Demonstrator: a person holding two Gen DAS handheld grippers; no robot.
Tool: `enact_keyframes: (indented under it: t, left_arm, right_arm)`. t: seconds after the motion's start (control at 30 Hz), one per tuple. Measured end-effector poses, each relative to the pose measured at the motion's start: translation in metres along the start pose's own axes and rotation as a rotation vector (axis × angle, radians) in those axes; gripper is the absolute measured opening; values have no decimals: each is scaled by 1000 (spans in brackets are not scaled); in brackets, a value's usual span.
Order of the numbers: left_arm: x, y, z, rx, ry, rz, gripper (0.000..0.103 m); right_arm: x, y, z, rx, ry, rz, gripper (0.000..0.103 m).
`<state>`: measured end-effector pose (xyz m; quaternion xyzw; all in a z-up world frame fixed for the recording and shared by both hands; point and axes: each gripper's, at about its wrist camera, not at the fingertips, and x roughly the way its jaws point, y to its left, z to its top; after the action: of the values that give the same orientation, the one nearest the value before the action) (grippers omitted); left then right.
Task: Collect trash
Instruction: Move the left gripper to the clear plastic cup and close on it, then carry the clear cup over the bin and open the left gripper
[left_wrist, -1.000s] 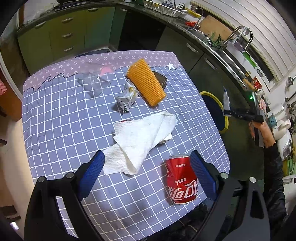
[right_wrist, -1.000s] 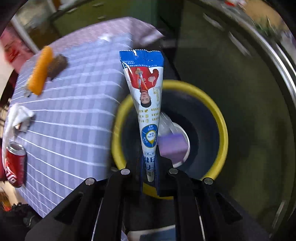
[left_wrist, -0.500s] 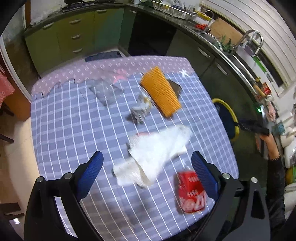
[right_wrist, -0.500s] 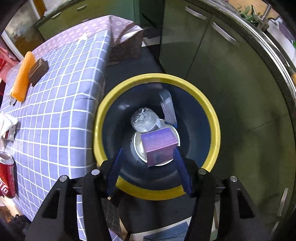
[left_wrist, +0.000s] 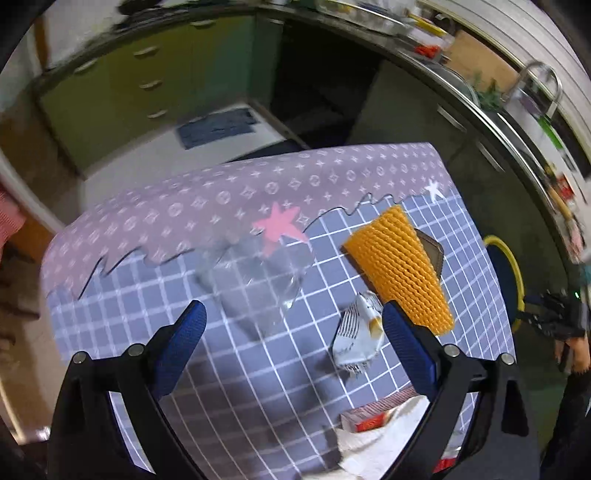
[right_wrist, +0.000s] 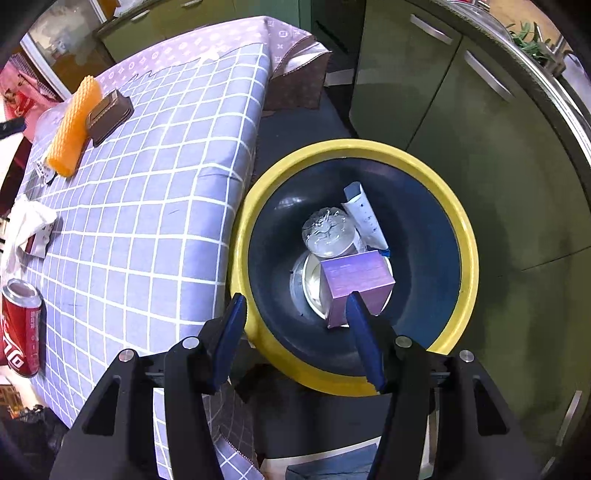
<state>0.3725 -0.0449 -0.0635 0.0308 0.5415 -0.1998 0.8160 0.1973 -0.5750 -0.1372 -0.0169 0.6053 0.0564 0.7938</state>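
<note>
In the yellow-rimmed bin (right_wrist: 258, 221) beside the surface (right_wrist: 166, 184): purple box (right_wrist: 354, 280), clear cup (right_wrist: 328, 232), cone wrapper (right_wrist: 364, 218), so part done. Right tongs (right_wrist: 295, 325) hang above the bin w/ jaws that have just been opening, now apart, nothing between. Left tongs (left_wrist: 291, 339) apart too, empty, over the surface. Left to collect: clear plastic bag (left_wrist: 258, 280), crumpled wrapper (left_wrist: 356, 336), orange foam net (left_wrist: 402, 273), brown item (right_wrist: 109, 116), tissue (right_wrist: 27, 225), red can (right_wrist: 20, 332). Roughly a third done, I'd say.
</note>
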Motion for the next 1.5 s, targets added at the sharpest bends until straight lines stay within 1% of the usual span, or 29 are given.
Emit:
enact_keyframes:
  t: [0.07, 0.13, 0.23, 0.43, 0.53, 0.63, 0.8, 0.97, 1.0, 1.03, 1.17, 1.37, 1.5]
  left_arm:
    - [7, 4, 7, 52, 16, -4, 91]
    - [15, 6, 12, 95, 26, 11, 91]
    - [24, 12, 17, 137, 31, 21, 91]
    - [38, 15, 22, 242, 42, -14, 92]
    - [45, 15, 23, 267, 52, -19, 92]
    - [51, 21, 25, 267, 59, -4, 92]
    - [56, 28, 26, 259, 65, -45, 92]
    - [62, 23, 22, 271, 73, -74, 91]
    - [63, 23, 22, 267, 76, -77, 89]
    - [64, 23, 21, 259, 85, -82, 79]
    - [63, 25, 16, 235, 93, -78, 79]
    - [41, 24, 8, 200, 57, -67, 79]
    - [12, 6, 2, 222, 34, -57, 79]
  right_arm:
    - [2, 1, 1, 1, 8, 0, 56]
    - [5, 2, 3, -1, 11, 3, 56]
    - [8, 6, 6, -5, 17, 6, 56]
    - [11, 13, 10, -12, 37, 3, 56]
    - [11, 17, 12, -9, 44, 5, 56]
    - [12, 20, 13, -14, 47, 7, 56]
    - [15, 27, 13, -23, 61, 16, 56]
    - [16, 27, 13, -18, 63, 20, 56]
    - [16, 27, 13, -18, 62, 20, 56]
    - [16, 26, 12, -17, 60, 22, 56]
    - [10, 25, 9, -13, 45, 36, 56]
    - [2, 25, 1, -12, 22, 53, 56]
    - [-9, 20, -8, -1, -7, 65, 56]
